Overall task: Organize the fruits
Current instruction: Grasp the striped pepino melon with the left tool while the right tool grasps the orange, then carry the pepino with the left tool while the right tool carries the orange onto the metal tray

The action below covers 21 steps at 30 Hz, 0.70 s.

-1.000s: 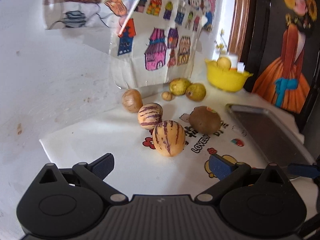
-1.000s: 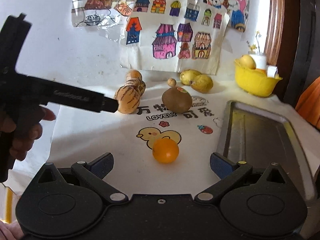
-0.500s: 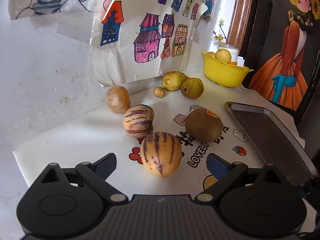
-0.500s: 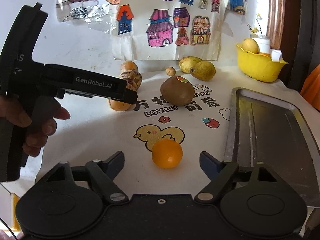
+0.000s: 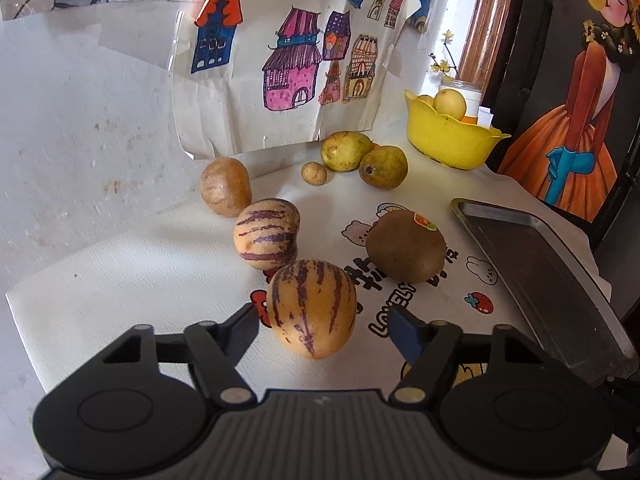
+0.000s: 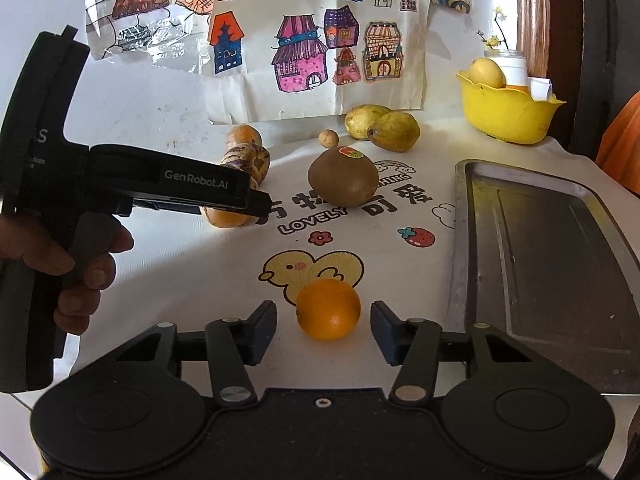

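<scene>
While both claws narrow, unclenched, around striped fruit (image 5: 311,309) and orange (image 6: 328,309), cartoon cloth (image 6: 224,280) seemingly covers table.

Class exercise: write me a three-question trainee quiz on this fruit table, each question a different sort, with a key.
1. True or false: the grey metal tray holds fruit.
2. Which fruit lies between the right tongs? A) small round orange fruit B) brown kiwi with a sticker C) pear
3. Fill in: the left tongs straddle the nearest purple-striped tan ____.

Key: 1 false, it shows bare. 2 A; pads not yet touching. 3 melon; both tongs have just been closing.
</scene>
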Motion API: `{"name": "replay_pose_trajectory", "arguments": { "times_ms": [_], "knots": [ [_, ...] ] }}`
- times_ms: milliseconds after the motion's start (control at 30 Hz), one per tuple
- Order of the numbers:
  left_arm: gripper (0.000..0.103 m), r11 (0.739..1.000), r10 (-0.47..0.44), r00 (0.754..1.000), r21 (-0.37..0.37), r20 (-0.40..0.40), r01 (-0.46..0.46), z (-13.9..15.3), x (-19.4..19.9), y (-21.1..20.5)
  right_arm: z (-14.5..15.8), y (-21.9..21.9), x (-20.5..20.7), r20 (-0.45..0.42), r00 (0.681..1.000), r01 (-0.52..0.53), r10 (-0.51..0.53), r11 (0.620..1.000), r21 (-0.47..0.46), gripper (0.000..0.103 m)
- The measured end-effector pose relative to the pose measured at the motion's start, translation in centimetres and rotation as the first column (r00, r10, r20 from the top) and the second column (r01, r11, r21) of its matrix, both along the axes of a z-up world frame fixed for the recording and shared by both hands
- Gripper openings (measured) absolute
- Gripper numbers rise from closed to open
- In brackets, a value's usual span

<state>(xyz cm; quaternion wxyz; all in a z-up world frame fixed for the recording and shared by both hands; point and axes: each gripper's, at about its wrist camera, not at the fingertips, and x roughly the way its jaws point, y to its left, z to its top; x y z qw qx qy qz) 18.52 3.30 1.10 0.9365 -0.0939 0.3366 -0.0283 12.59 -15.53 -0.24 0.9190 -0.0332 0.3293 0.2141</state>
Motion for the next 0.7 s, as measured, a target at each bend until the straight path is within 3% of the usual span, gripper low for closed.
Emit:
{"name": "replay_pose_trajectory", "arguments": {
  "times_ms": [67,367,533,700],
  "knots": [
    [0.064,1.0,0.005,1.0,-0.002,-0.013,-0.005,-0.14,0.21,0.03,-0.06,-0.06,0.08,-0.005,1.0,0.007,-0.007,1.0,0.01,0.054],
    [0.053,1.0,0.029,0.999,-0.007,-0.028,-0.029,-0.19,0.66,0.3,-0.36,-0.12,0.13,0.0,1.0,0.021,-0.021,1.0,0.022,0.043],
    [0.052,0.999,0.032,0.999,-0.001,-0.027,-0.032,-0.15,0.57,0.2,-0.46,-0.1,-0.13,0.011,1.0,0.023,-0.023,0.999,0.026,0.037],
    [0.051,1.0,0.01,1.0,0.002,-0.027,-0.01,-0.07,0.0,-0.03,-0.52,-0.21,-0.29,0.019,0.999,0.027,-0.028,0.999,0.034,0.037]
  ]
}}
